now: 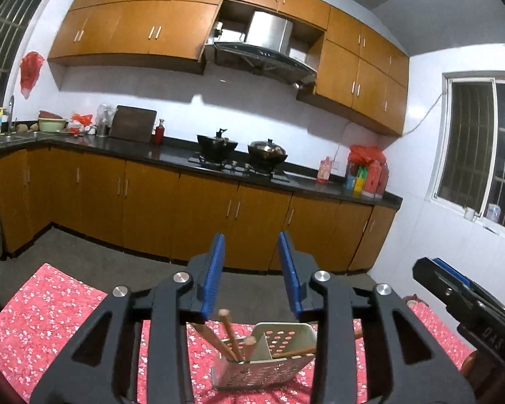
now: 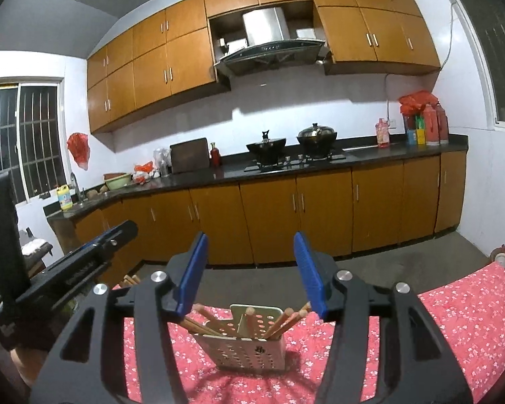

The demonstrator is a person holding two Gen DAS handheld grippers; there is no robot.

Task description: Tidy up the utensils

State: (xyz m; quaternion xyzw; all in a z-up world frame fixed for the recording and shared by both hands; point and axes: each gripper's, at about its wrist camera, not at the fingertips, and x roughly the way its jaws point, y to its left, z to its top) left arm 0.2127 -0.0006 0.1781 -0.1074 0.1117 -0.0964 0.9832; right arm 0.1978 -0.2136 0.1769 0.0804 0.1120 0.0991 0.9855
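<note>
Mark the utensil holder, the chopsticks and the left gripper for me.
utensil holder point(image 2: 252, 353): right wrist view, on its perforated front wall.
chopsticks point(image 2: 283, 321): right wrist view, on the shafts in the right-hand compartment.
left gripper point(image 1: 255, 274): left wrist view, midway between its blue fingertips.

Two woks point(image 1: 217, 144) sit on the stove point(image 2: 294, 161) under wooden cabinets point(image 1: 134, 30).

Left gripper point(image 1: 252, 271): black moulded linkage arms with triangular cut-outs, four round silver pivot screws, and two ribbed blue finger pads point(image 1: 214, 271). Right gripper point(image 2: 252, 271): same construction, black frame, silver screws, blue pads point(image 2: 192, 271). Seen from the left wrist camera, the right unit's black side carries embossed lettering, partly legible.
</note>
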